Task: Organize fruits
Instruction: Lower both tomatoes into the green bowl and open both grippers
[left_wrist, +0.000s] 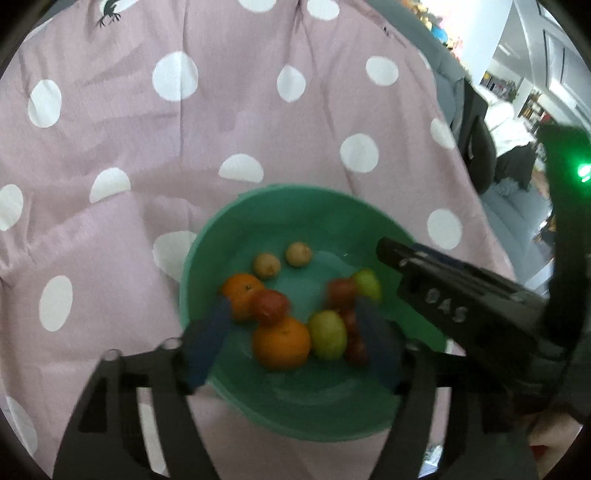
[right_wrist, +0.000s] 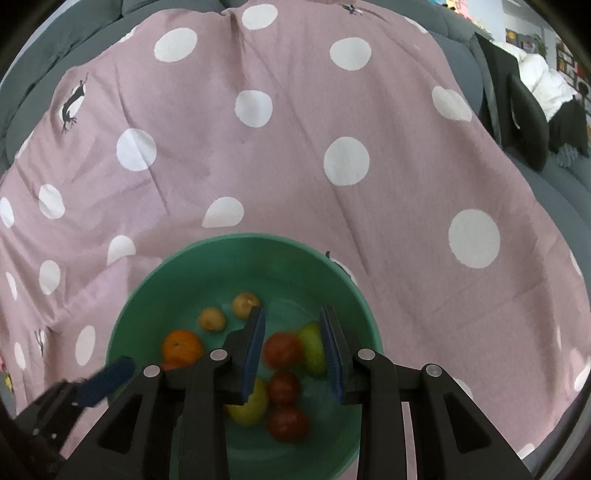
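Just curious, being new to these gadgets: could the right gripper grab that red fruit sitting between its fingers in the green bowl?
Probably yes. The right gripper is open above the green bowl, with the red fruit in its gap and nothing over it, though a green fruit crowds one side.

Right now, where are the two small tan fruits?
In both views the two small tan fruits sit side by side at the green bowl's far side, beyond the oranges.

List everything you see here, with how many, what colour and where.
bowl: one, green, on the cloth
oranges: two, orange, left side of bowl
red fruits: four, red, middle and right of bowl
green fruits: two, yellow-green, right half of bowl
small fruits: two, tan, far side of bowl
cloth: one, pink with white dots, over grey sofa
left gripper: jaws open over bowl
right gripper: jaws open over bowl
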